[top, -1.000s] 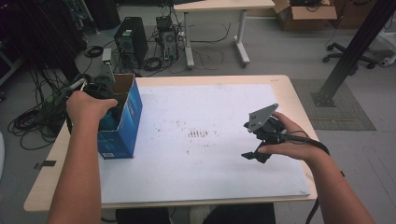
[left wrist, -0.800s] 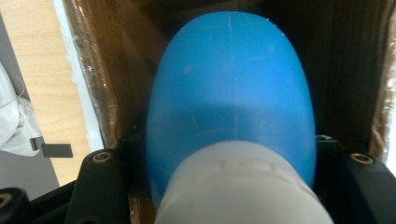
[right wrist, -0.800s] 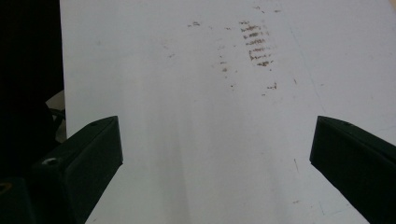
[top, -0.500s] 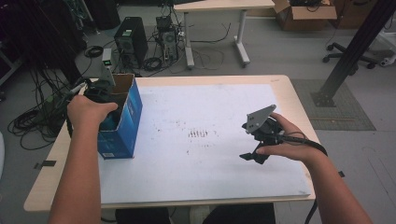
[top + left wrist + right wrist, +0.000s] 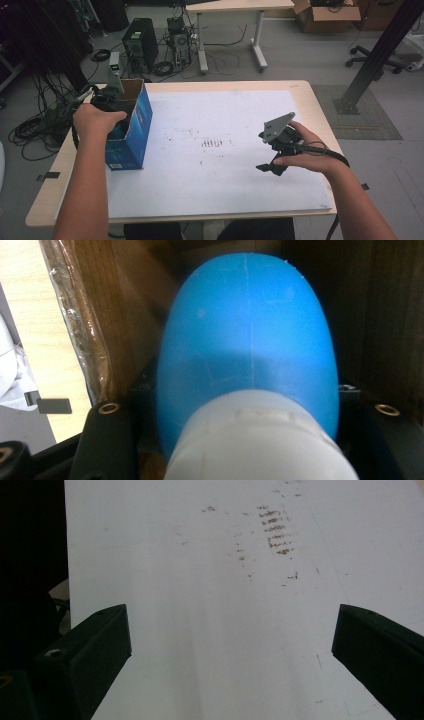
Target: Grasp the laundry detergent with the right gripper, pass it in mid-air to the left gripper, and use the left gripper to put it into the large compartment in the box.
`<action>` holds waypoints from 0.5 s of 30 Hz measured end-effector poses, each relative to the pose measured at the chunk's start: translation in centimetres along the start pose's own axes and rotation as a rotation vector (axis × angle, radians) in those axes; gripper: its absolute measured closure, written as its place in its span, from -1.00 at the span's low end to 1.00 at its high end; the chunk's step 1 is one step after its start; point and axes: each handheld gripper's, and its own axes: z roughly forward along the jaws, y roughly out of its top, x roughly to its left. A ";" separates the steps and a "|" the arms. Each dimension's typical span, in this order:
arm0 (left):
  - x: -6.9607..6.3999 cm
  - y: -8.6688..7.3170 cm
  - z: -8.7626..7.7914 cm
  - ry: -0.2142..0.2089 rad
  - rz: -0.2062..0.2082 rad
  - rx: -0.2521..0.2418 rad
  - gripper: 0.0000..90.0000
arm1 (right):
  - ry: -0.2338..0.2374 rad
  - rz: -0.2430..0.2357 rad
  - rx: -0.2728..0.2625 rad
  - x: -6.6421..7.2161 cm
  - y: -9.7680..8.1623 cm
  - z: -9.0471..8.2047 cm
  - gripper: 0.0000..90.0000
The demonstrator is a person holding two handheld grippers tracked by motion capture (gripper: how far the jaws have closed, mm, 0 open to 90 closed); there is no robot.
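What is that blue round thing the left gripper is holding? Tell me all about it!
The blue egg-shaped thing looks like smooth, matte plastic, with a thin seam line running along its length. One end joins a white rounded part, like a cap or base. It sits inside the open cardboard box, with brown walls close around it. The left gripper is shut on it, one black jaw at each side near the white end. It looks a bit like a light bulb, though I can't be sure.
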 end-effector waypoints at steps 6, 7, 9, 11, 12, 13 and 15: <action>0.0 -0.1 0.0 -0.001 0.001 -0.007 -0.15 | -0.002 0.001 -0.002 -0.1 0.0 0.1 -0.95; 0.0 -0.1 0.0 0.000 0.003 -0.007 -0.15 | -0.002 0.001 -0.002 -0.1 0.0 0.1 -0.95; 0.0 0.0 0.0 0.003 0.003 -0.007 -0.15 | -0.001 0.000 -0.002 0.0 0.0 0.1 -0.95; -0.1 -0.1 0.0 0.007 0.010 -0.009 -0.16 | -0.001 0.001 -0.004 0.0 0.0 0.2 -0.95; -0.1 -0.1 0.0 0.009 0.013 -0.009 -0.16 | -0.001 0.002 -0.002 0.0 -0.1 0.2 -0.95; -0.2 -0.1 0.0 0.014 0.018 -0.011 -0.16 | 0.000 0.001 0.001 0.0 -0.1 0.2 -0.95; -0.2 -0.1 0.0 0.024 0.029 -0.023 -0.20 | -0.003 -0.002 -0.005 0.1 0.0 0.2 -0.95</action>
